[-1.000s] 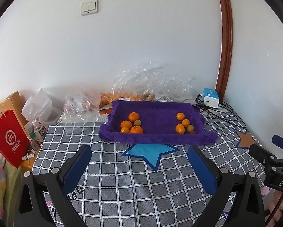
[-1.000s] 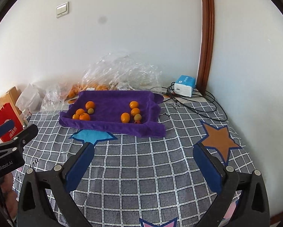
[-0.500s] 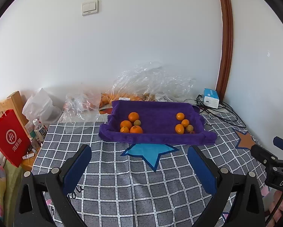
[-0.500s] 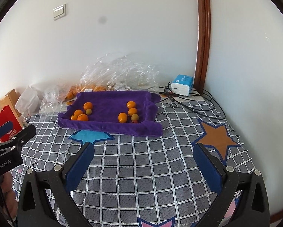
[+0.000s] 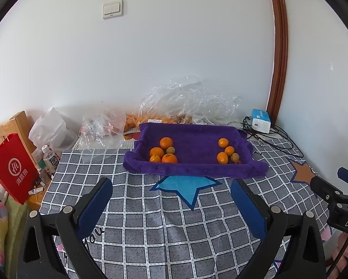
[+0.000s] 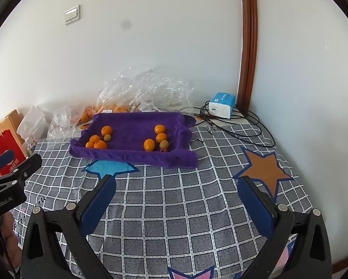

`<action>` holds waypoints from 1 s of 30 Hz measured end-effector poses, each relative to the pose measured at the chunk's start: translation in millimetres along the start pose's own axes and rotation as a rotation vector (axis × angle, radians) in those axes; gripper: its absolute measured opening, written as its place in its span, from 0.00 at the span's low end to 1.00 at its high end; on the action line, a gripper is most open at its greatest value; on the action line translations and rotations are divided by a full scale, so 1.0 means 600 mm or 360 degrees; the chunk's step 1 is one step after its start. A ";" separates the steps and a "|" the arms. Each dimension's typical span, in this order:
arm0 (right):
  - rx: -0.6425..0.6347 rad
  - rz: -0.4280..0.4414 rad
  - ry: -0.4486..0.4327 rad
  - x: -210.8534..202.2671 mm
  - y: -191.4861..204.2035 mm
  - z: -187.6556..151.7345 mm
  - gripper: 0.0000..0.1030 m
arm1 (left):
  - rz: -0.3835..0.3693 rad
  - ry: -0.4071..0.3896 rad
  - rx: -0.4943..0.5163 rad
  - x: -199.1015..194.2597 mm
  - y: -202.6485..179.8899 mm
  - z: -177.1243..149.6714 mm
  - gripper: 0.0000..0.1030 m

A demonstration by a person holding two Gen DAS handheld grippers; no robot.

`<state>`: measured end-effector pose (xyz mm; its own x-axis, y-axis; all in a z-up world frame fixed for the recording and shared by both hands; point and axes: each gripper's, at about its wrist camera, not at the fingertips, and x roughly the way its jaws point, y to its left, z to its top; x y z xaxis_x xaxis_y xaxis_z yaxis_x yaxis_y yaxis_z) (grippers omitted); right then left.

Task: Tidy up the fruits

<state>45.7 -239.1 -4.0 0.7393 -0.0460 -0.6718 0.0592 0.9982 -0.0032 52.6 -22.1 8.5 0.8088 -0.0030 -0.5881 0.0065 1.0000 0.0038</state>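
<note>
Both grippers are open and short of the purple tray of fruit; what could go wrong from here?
1. In the purple cloth-lined tray, the small greenish fruit touches the orange mandarins; a wide grasp may nudge its neighbours.
2. The soft cloth rim could snag a low-approaching right gripper.
3. The left gripper and right gripper sit close; converging on the tray risks collision.

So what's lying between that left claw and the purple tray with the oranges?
Only checked tablecloth with a blue star printed on it, seen in the left wrist view between the left gripper and purple tray.
</note>
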 end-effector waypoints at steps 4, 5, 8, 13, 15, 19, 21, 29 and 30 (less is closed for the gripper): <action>-0.0002 -0.0003 0.0002 0.000 0.002 0.000 1.00 | -0.0002 -0.0006 0.0001 -0.003 0.001 -0.001 1.00; 0.0000 -0.0005 0.0002 0.000 0.002 0.000 1.00 | -0.0003 -0.0007 -0.0001 -0.004 0.001 -0.001 1.00; -0.0001 -0.0004 0.0002 0.000 0.003 -0.001 1.00 | 0.0000 -0.0005 -0.0006 -0.004 0.003 -0.001 1.00; 0.0003 -0.0001 -0.0004 -0.002 0.004 -0.002 1.00 | 0.0001 -0.0004 -0.0016 -0.004 0.006 0.000 1.00; 0.0007 0.0003 -0.0008 -0.004 0.004 -0.002 1.00 | 0.0000 -0.0003 -0.0015 -0.004 0.007 0.000 1.00; 0.0001 0.0002 -0.0012 -0.006 0.006 -0.002 1.00 | -0.0002 -0.0003 -0.0015 -0.004 0.008 0.000 1.00; 0.0000 0.0003 -0.0011 -0.006 0.006 -0.001 1.00 | -0.0003 -0.0004 -0.0014 -0.004 0.008 0.000 1.00; -0.0011 0.0004 -0.0016 -0.009 0.005 0.001 1.00 | 0.0005 0.0001 -0.0025 -0.003 0.013 0.002 1.00; -0.0012 0.0006 -0.0019 -0.010 0.005 0.001 1.00 | 0.0005 0.0000 -0.0027 -0.003 0.012 0.002 1.00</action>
<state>41.9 -236.0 0.4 0.7473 -0.0429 -0.6631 0.0516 0.9986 -0.0064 51.8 -14.7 10.6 0.8088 0.0000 -0.5881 -0.0059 0.9999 -0.0081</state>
